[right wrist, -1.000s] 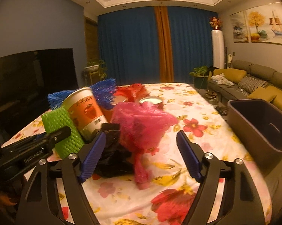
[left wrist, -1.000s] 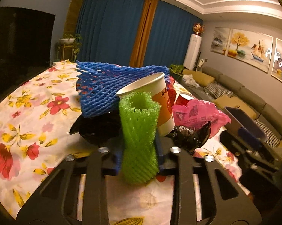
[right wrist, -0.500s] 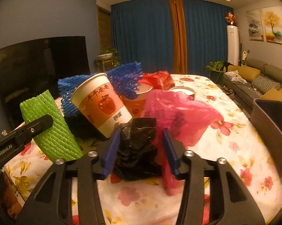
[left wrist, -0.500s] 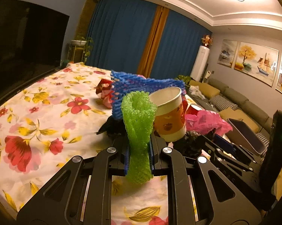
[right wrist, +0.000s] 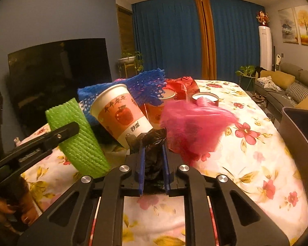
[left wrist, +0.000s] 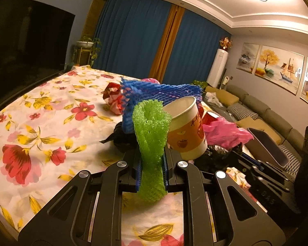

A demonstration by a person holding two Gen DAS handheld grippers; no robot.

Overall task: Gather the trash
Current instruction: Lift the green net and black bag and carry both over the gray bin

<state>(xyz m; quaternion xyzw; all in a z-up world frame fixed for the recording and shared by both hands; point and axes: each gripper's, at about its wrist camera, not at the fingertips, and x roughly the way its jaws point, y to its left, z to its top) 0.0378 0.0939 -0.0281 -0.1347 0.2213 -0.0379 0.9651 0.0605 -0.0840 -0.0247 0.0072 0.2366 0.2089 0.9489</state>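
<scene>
My left gripper [left wrist: 152, 170] is shut on a green foam net sleeve [left wrist: 151, 135], lifted above the flowered table; the sleeve also shows in the right wrist view [right wrist: 78, 135]. My right gripper [right wrist: 153, 164] is shut on a crumpled black plastic bag [right wrist: 152, 143]. A pink plastic bag [right wrist: 195, 123] hangs beside it, blurred. Behind stand a tilted paper cup with an apple print [right wrist: 121, 114], a blue foam net [right wrist: 141, 86], a red wrapper [right wrist: 182, 86] and two more cups. The paper cup [left wrist: 186, 133] is just right of the green sleeve.
A dark bin [right wrist: 301, 143] stands at the table's right edge, also in the left wrist view [left wrist: 266, 145]. The flowered tablecloth [left wrist: 41, 123] stretches to the left. A sofa [left wrist: 266, 114], a TV and blue curtains lie beyond.
Both grippers closed: the left squeezed the green sleeve and raised it; the right shut on the black bag and lifted it. The pink bag is moving.
</scene>
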